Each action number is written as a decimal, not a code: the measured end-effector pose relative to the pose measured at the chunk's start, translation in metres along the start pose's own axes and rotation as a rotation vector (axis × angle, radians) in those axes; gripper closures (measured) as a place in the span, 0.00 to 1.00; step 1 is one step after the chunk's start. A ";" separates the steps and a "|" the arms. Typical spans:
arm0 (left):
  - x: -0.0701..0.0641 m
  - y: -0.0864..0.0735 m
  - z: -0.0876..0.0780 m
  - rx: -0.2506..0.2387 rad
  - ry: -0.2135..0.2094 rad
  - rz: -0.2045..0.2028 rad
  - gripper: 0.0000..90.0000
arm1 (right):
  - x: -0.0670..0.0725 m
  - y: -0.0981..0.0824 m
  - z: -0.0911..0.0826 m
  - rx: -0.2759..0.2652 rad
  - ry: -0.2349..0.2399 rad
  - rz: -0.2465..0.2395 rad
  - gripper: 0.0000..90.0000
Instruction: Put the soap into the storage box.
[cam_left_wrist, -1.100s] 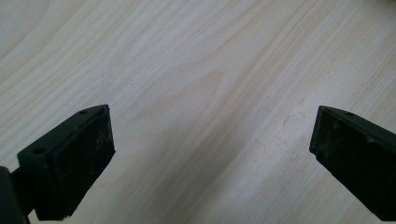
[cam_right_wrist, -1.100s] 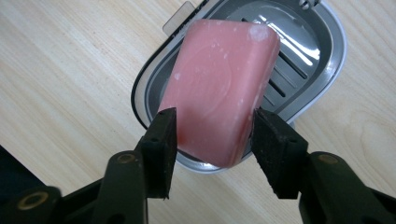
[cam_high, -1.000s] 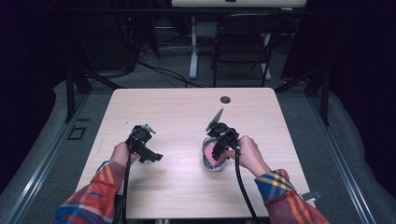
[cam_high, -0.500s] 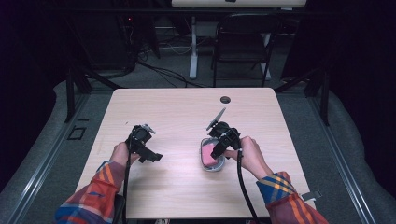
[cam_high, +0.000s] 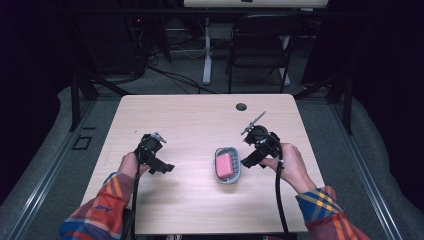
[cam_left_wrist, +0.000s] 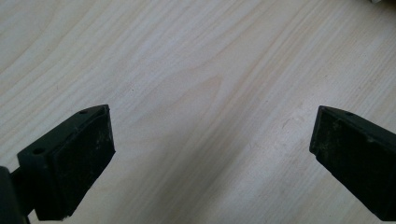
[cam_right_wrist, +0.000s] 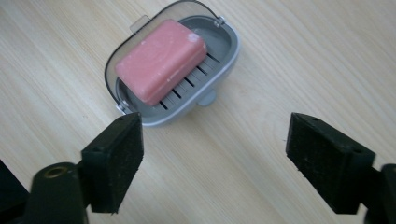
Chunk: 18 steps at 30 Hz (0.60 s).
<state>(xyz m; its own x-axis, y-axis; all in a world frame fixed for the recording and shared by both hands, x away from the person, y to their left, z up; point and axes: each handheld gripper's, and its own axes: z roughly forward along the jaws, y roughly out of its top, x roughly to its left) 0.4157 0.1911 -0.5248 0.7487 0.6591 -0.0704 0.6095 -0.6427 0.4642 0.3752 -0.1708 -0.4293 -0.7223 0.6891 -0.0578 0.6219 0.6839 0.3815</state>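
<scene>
Just ahead of the right gripper (cam_right_wrist: 212, 154), jaws spread wide and empty, sits the grey soap dish (cam_right_wrist: 212, 74) with the pink soap (cam_right_wrist: 161, 60) inside. Well off to its other side, the left gripper (cam_left_wrist: 210, 154) gapes open too, over bare tabletop (cam_left_wrist: 187, 70).

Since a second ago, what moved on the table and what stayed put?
The right gripper moved right, off the soap dish, with its jaws open, so the pink soap now shows fully. The dish seems to sit a little nearer the person. The left gripper and the table stayed as they were.
</scene>
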 end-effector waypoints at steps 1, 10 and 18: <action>0.000 0.000 0.000 0.000 0.000 0.000 0.00 | 0.000 0.000 0.000 0.000 0.000 0.000 0.18; 0.000 0.000 0.000 0.000 -0.001 0.000 0.00 | -0.022 -0.034 -0.014 -0.032 -0.036 0.036 0.08; -0.001 0.000 0.001 -0.001 -0.002 0.002 0.00 | -0.034 -0.062 -0.018 -0.054 -0.085 0.058 0.04</action>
<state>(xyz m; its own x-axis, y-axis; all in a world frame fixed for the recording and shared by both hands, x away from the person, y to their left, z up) 0.4157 0.1903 -0.5251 0.7505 0.6570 -0.0713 0.6076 -0.6436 0.4654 0.3554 -0.2408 -0.4343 -0.6561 0.7463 -0.1117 0.6426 0.6302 0.4358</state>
